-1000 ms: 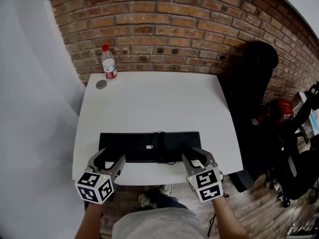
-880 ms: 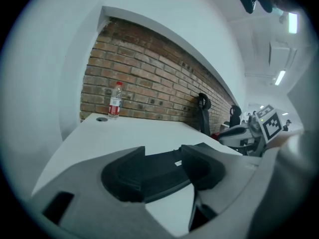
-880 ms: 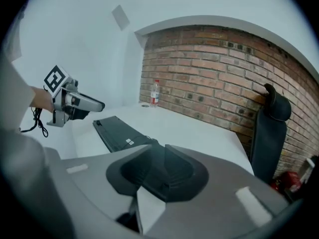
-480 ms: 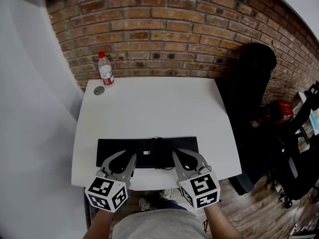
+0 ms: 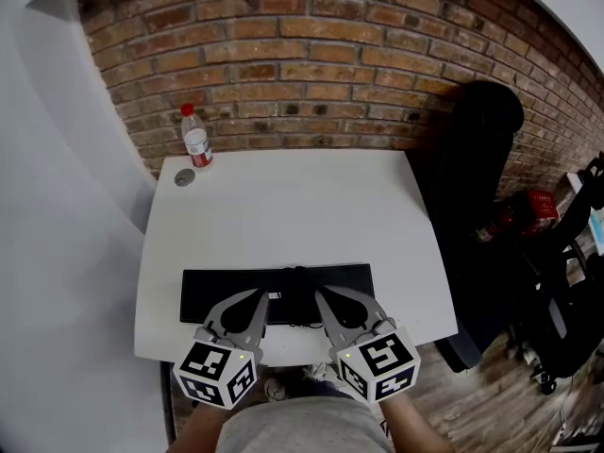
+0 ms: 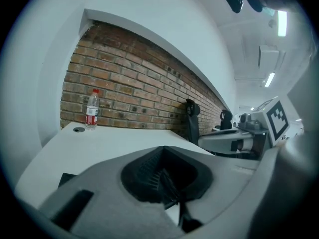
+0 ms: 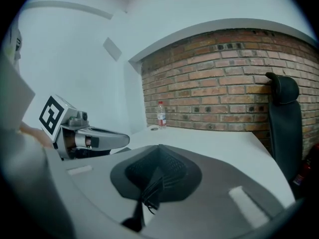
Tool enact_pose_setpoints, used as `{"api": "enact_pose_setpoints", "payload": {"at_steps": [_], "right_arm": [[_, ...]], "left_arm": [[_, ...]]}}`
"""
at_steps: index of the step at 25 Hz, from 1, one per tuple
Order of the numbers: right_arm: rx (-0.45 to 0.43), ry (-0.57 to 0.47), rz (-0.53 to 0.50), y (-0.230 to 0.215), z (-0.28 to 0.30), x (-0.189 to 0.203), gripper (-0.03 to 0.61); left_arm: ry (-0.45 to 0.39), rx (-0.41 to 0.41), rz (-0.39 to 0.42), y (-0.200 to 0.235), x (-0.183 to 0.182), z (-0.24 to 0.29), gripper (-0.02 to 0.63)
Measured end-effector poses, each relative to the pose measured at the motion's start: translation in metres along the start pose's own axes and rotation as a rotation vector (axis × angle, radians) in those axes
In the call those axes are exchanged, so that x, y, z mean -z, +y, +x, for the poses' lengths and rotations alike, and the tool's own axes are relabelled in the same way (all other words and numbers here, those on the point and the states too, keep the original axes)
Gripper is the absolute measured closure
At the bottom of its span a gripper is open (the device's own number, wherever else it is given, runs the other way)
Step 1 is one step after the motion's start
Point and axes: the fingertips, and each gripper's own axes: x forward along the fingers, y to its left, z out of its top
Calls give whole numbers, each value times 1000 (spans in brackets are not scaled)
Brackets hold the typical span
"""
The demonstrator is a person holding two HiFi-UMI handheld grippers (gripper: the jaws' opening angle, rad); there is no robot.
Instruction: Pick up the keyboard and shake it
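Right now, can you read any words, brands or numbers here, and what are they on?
Nothing here reads clearly.
On the bottle: red label, print too small.
On the keyboard: small white sticker, too blurred.
On the left gripper and right gripper: black-and-white square patterns, no words.

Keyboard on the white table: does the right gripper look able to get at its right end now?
Probably yes. The keyboard lies flat near the table's front edge, with nothing on its right end. The right gripper is close by its front edge, but its jaws are shut and must open first.
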Motion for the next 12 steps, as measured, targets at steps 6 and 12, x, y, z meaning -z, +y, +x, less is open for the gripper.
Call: {"api": "enact_pose_setpoints", "payload": {"at_steps": [6,12], "right_arm": [[-4,7,27,-3,3,5,568],[-9,11,29,-5,6,6,568]], "left_arm": [[8,-2,-5,-1,2,5,620],[13,-10,-12,2,3,9,620]]}}
